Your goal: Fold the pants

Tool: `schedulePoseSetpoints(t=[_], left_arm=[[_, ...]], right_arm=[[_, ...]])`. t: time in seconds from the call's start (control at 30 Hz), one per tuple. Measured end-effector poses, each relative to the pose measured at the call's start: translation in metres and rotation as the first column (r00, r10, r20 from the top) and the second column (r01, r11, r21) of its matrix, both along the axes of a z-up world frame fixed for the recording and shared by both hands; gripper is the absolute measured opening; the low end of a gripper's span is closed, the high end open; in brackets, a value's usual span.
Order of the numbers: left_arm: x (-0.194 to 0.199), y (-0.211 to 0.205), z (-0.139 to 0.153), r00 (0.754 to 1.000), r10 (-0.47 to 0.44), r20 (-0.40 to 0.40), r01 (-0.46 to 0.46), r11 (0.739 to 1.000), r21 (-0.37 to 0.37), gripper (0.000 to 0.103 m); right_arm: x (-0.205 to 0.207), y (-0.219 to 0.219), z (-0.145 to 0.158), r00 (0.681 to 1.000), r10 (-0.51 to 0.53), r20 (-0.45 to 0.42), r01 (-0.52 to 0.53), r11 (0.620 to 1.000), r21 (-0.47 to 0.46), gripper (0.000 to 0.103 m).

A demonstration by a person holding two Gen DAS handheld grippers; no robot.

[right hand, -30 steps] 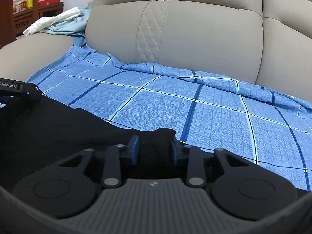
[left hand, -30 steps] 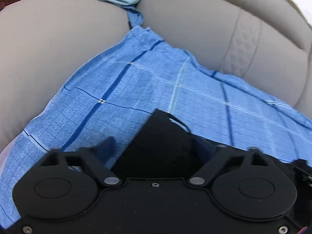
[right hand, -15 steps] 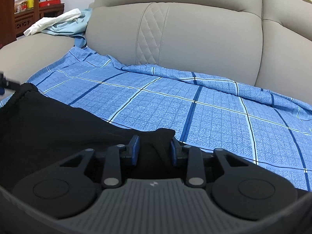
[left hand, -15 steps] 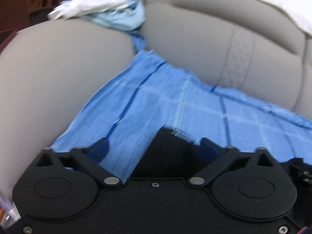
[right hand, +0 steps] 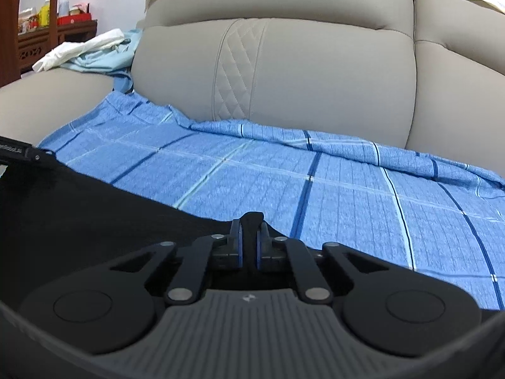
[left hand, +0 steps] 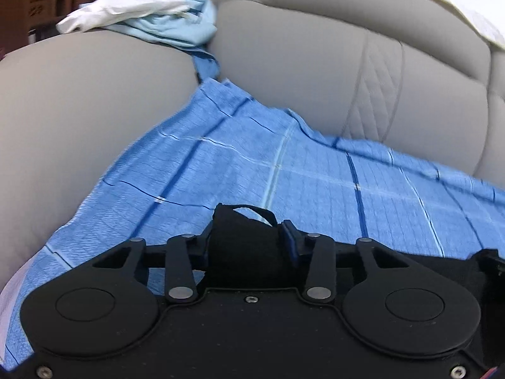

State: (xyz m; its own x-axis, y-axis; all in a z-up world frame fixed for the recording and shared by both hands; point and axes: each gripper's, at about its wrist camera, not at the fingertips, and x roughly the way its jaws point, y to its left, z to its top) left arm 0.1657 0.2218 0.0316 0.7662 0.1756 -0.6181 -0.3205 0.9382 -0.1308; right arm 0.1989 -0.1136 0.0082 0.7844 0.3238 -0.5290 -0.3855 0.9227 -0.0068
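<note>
On sofa seat, atop blue checked sheet (right hand: 315, 170), one pair black pants (right hand: 79, 202). Right gripper (right hand: 249, 240) jaws, half a second ago apart, now clamped on pants edge; left gripper (left hand: 246, 240) jaws narrowed onto bunched corner. Both corners apparently secured, fold lift likely next. Two grippers; one sofa (right hand: 315, 72); clothes heap (left hand: 151, 15) on armrest.
</note>
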Motion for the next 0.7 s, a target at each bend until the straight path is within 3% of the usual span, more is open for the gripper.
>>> schedulePoseSetpoints(t=[0.23,0.37,0.4,0.43,0.5,0.57,0.6,0.7], left_arm=[[0.019,0.037,0.012,0.994,0.105,0.022,-0.105,0.994,0.025,0.033],[0.034,0.048,0.005,0.992,0.125,-0.028,-0.122,0.989,0.087,0.039],[0.036,0.048,0.003,0.991,0.126,-0.038,-0.122,0.986,0.110,0.042],[0.038,0.046,0.002,0.989,0.142,-0.048,-0.133,0.980,0.145,0.042],[0.037,0.047,0.006,0.980,0.189,-0.059,-0.174,0.964,0.199,0.049],[0.025,0.050,0.017,0.981,0.190,-0.033,-0.183,0.970,0.163,0.067],[0.017,0.051,0.023,0.983,0.182,-0.015,-0.178,0.974,0.140,0.069],[-0.015,0.041,0.043,0.991,0.135,0.017,-0.136,0.985,0.104,0.073]], right_arm=[[0.045,0.029,0.014,0.999,0.027,0.025,-0.029,0.997,0.073,0.008],[0.073,0.055,0.008,0.999,0.047,-0.014,-0.046,0.996,0.075,0.010],[0.076,0.059,0.005,0.998,0.047,-0.035,-0.045,0.997,0.059,0.017],[0.078,0.062,0.003,0.998,0.040,-0.052,-0.037,0.998,0.046,0.041],[0.070,0.054,0.006,0.999,0.024,-0.046,-0.021,0.997,0.076,0.045],[0.057,0.039,0.013,0.999,0.036,-0.039,-0.031,0.991,0.132,0.057],[0.049,0.031,0.017,0.999,0.033,-0.032,-0.028,0.988,0.150,0.064],[0.012,0.007,0.024,1.000,0.028,-0.009,-0.026,0.985,0.173,0.066]])
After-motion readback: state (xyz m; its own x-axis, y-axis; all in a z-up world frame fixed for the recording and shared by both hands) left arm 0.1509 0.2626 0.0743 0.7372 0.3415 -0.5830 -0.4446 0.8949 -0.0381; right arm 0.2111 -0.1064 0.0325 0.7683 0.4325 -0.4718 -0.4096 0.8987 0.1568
